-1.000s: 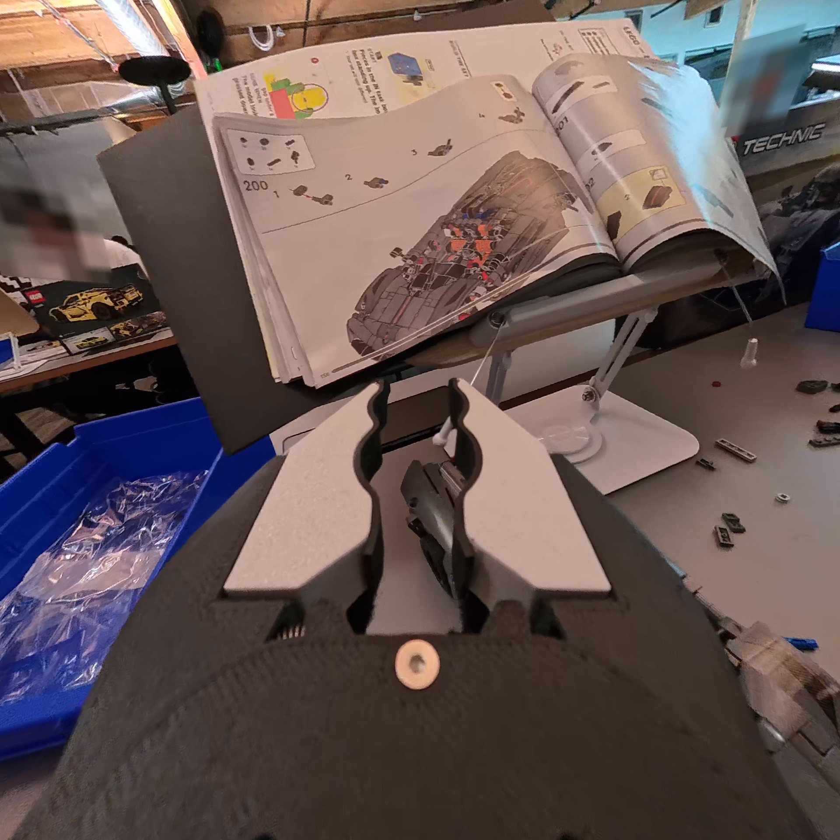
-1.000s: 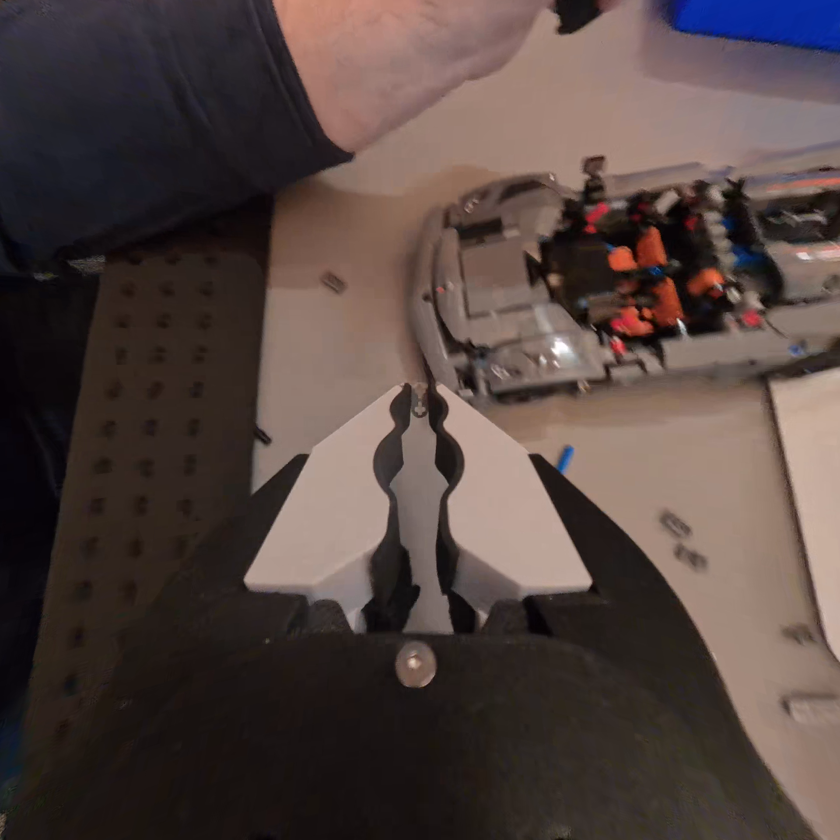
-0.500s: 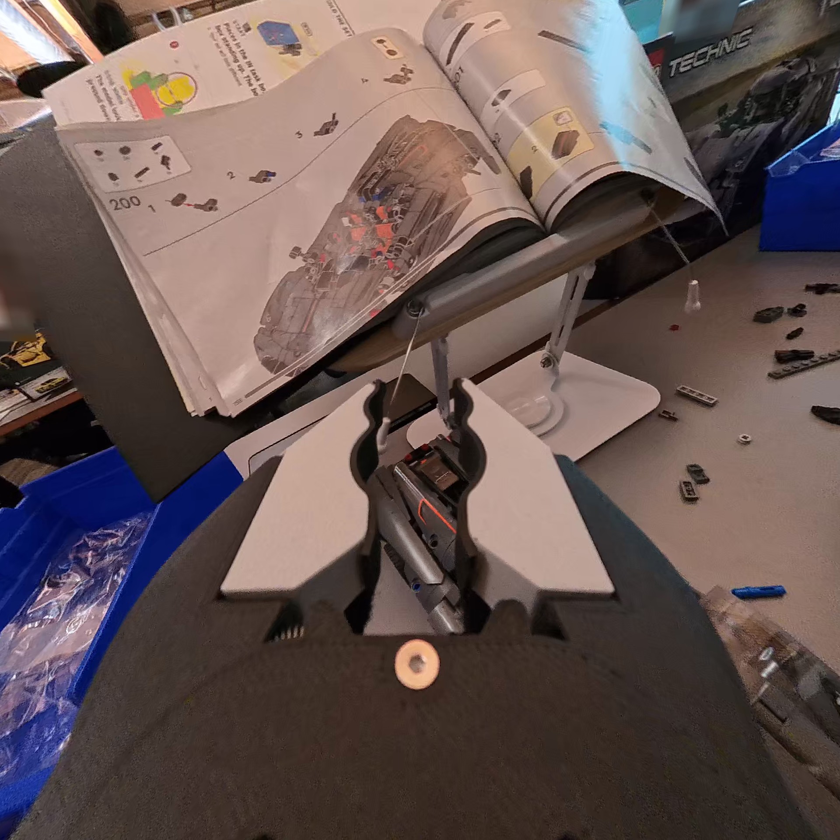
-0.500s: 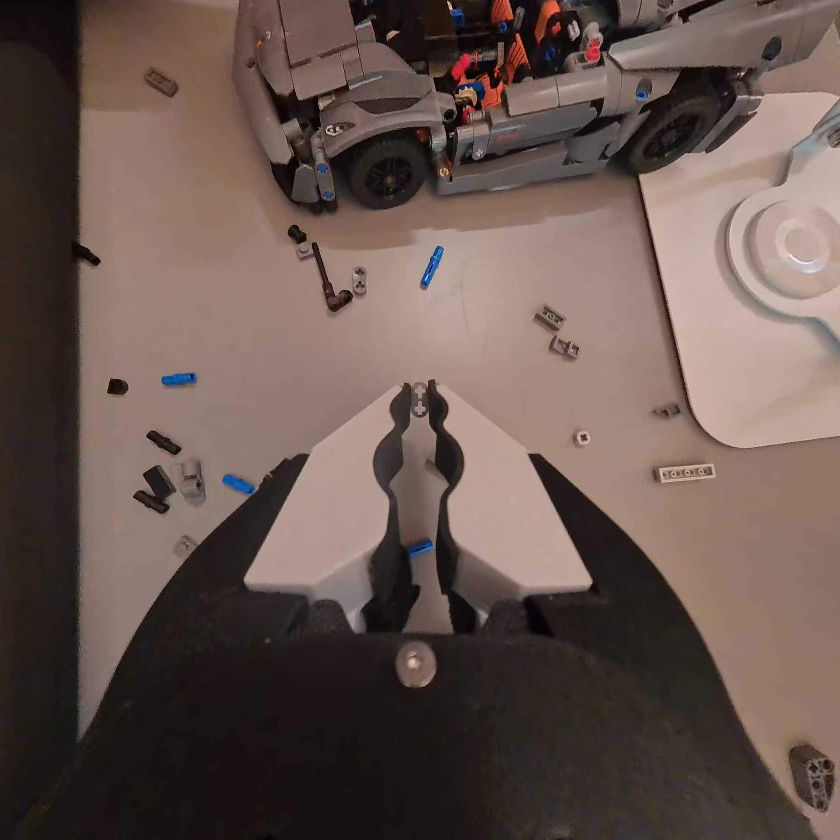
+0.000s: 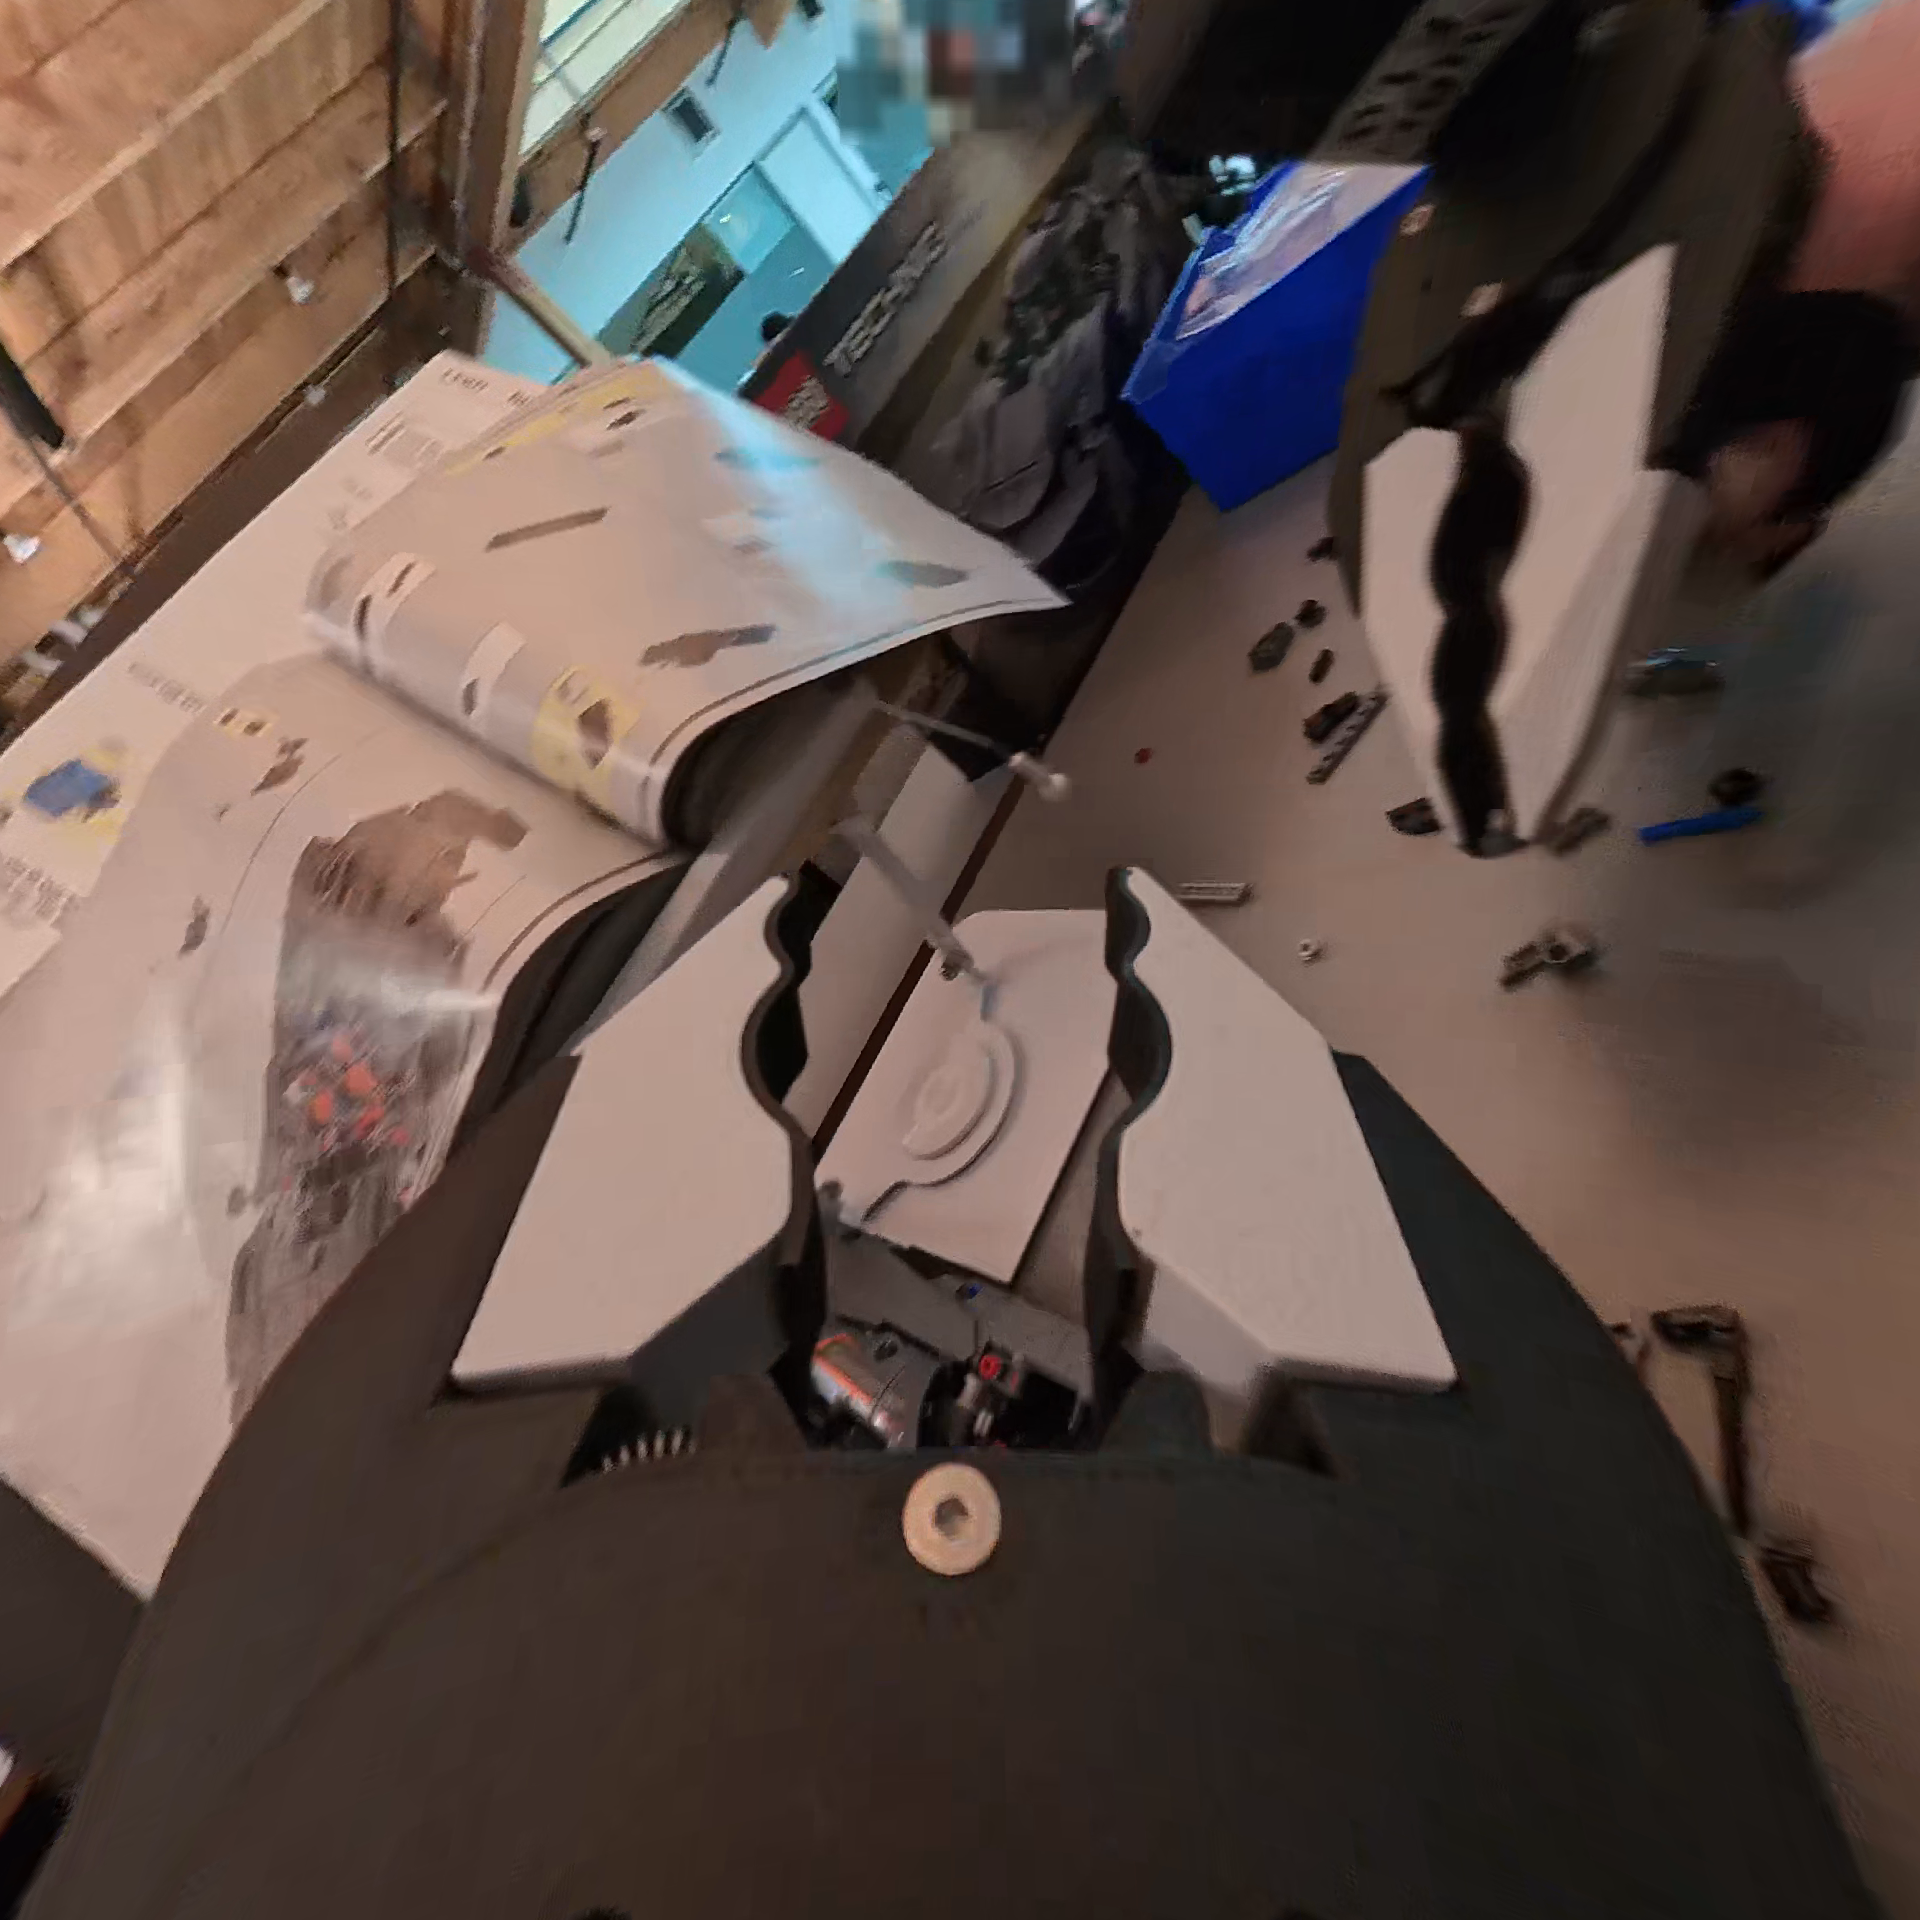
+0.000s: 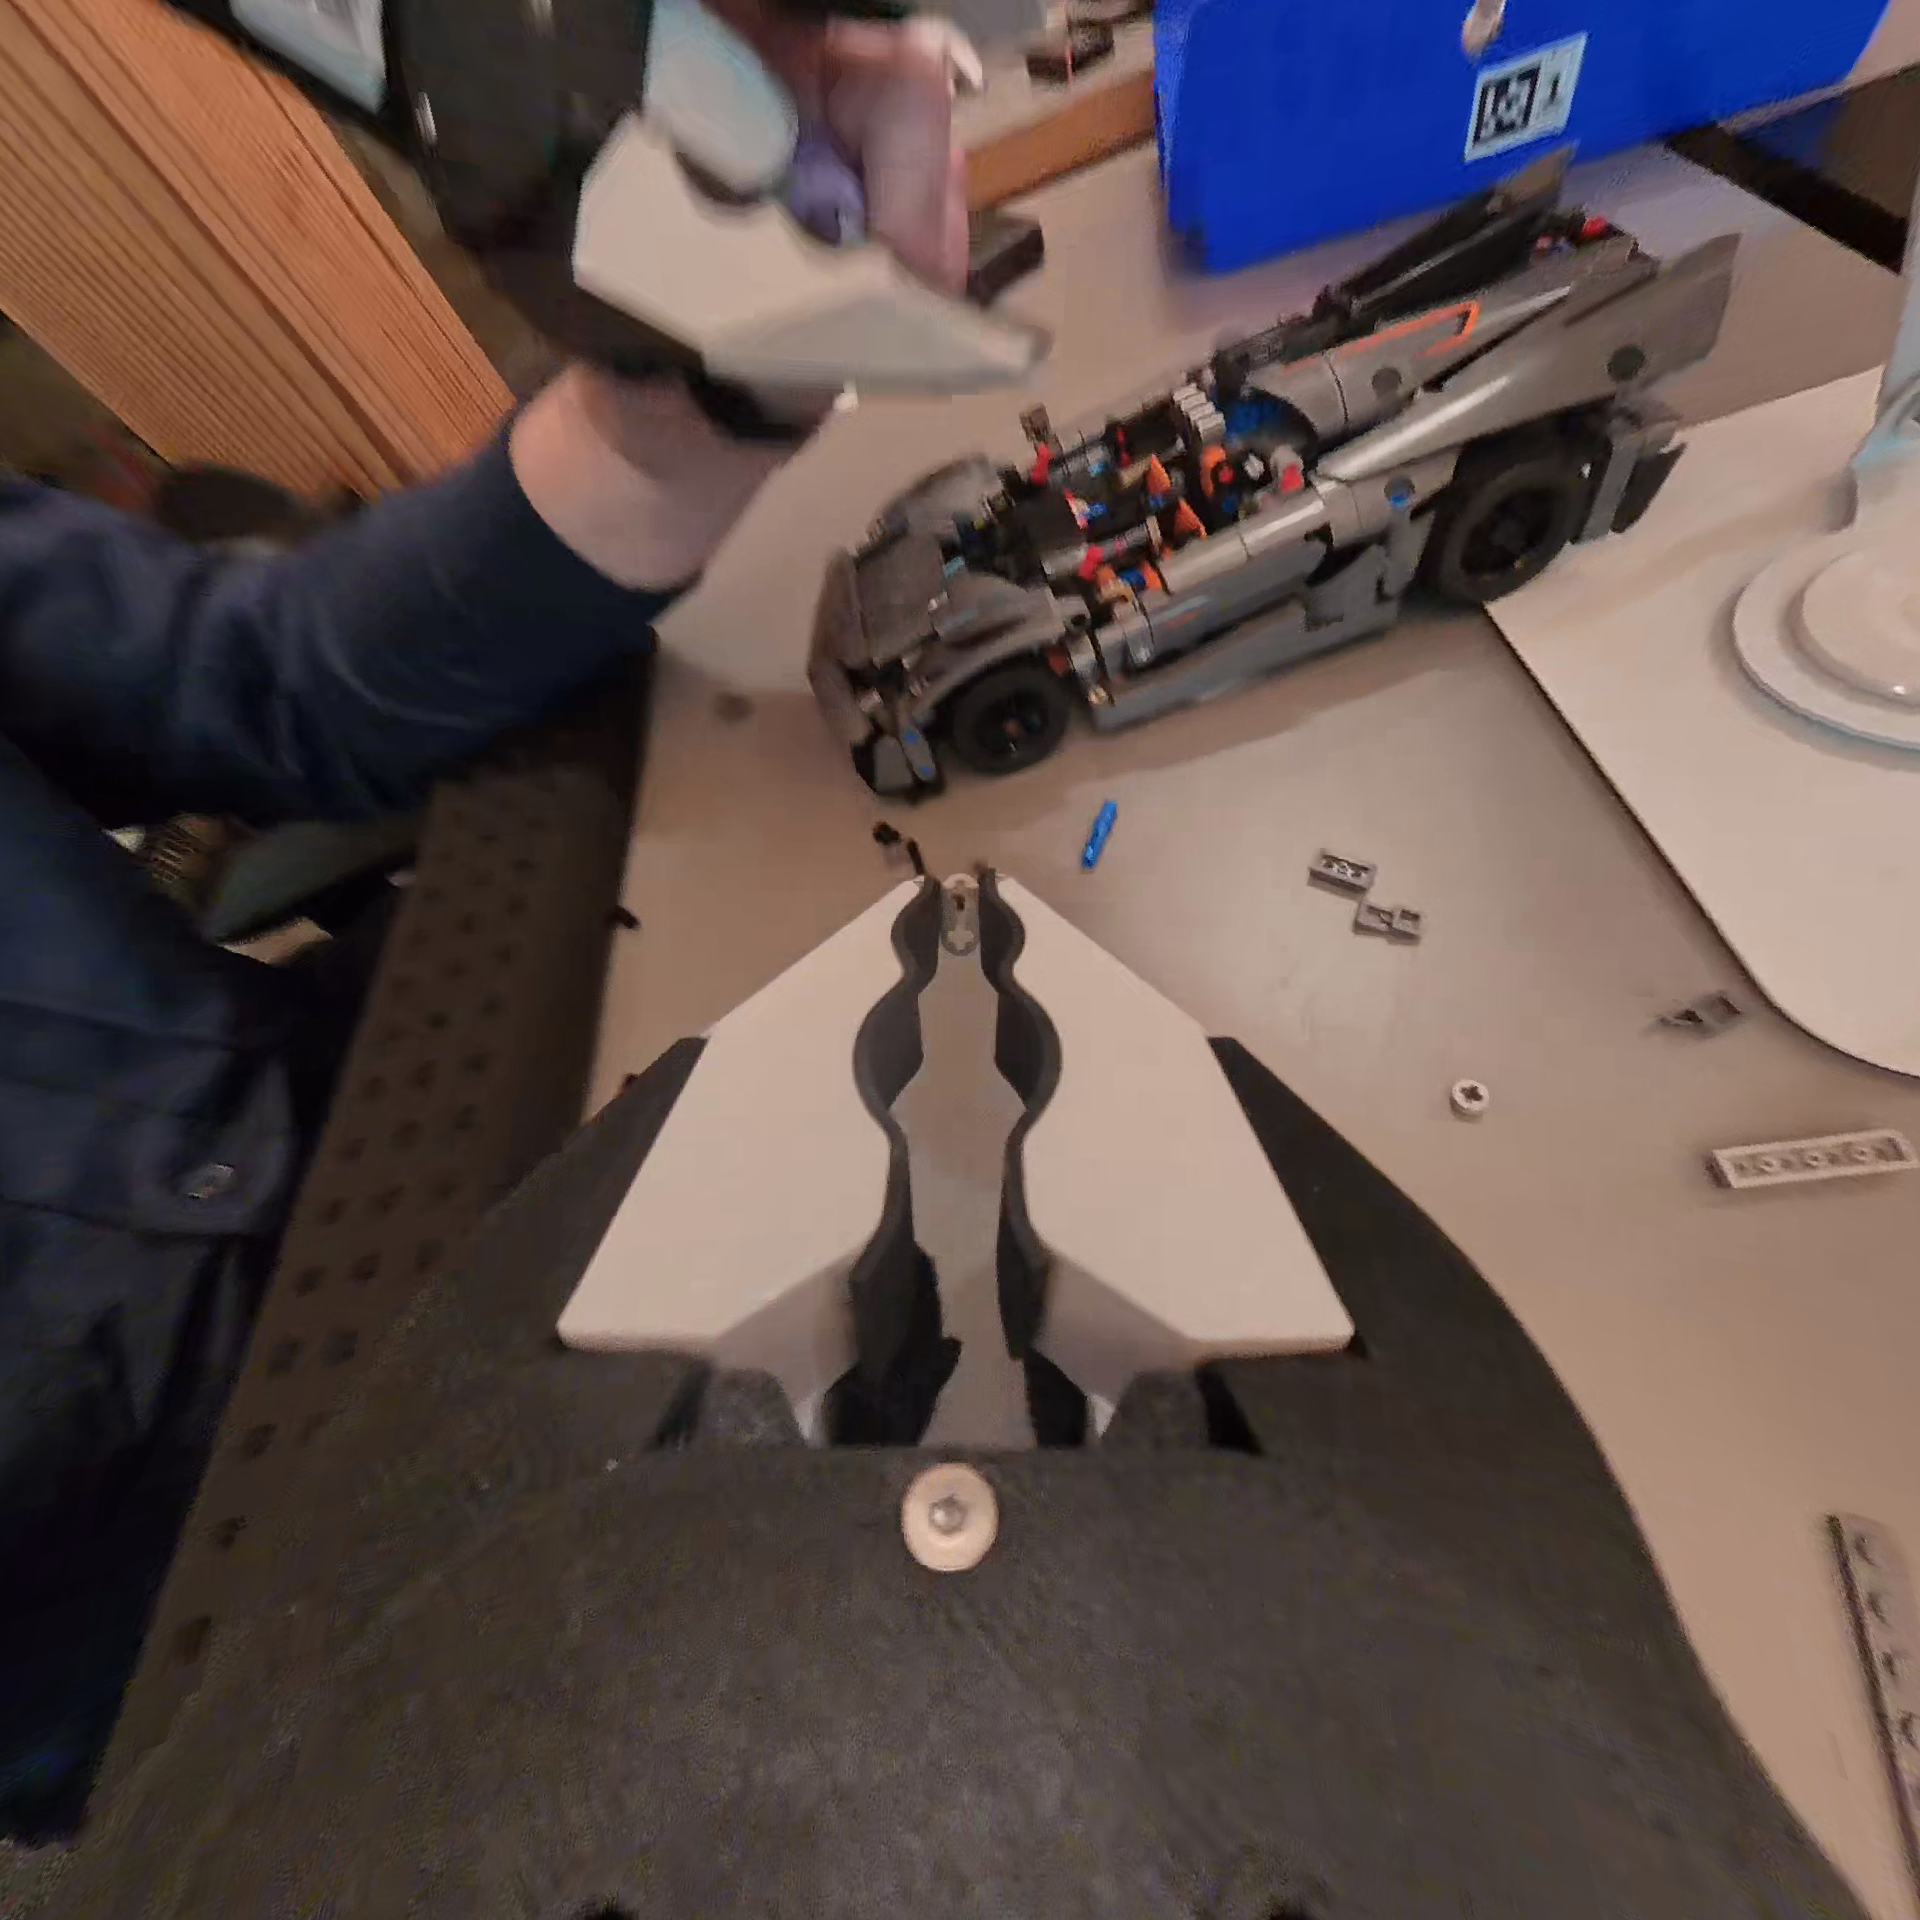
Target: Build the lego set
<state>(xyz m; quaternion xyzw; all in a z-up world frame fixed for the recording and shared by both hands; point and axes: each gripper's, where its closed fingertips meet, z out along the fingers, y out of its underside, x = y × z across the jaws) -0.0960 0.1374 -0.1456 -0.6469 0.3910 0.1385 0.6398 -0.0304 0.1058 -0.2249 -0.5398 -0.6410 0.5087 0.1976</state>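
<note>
The grey lego car [image 6: 1247, 540], with its black, orange and red insides showing, stands on the table. My right gripper [image 6: 958, 883] is shut on a small light grey piece [image 6: 958, 920] at its tips, in front of the car's nose. It also shows in the left wrist view [image 5: 1491, 821], tips down over the table. My left gripper [image 5: 951, 894] is open and empty, tilted, above a part of the car [image 5: 914, 1382] seen low between its fingers. In the right wrist view it is a blur [image 6: 935, 343], held in a hand left of the car.
The open instruction book [image 5: 436, 831] lies on a stand with a white base [image 6: 1714, 748]. A blue bin [image 6: 1351, 125] is behind the car. A blue pin [image 6: 1098, 831], grey plates [image 6: 1340, 873] and a long plate [image 6: 1808, 1158] lie loose. A black perforated mat [image 6: 457, 987] is at left.
My left gripper's fingers have spread wider and its view has rolled and swung right. My right gripper has tipped up from looking straight down, still holding the small grey piece.
</note>
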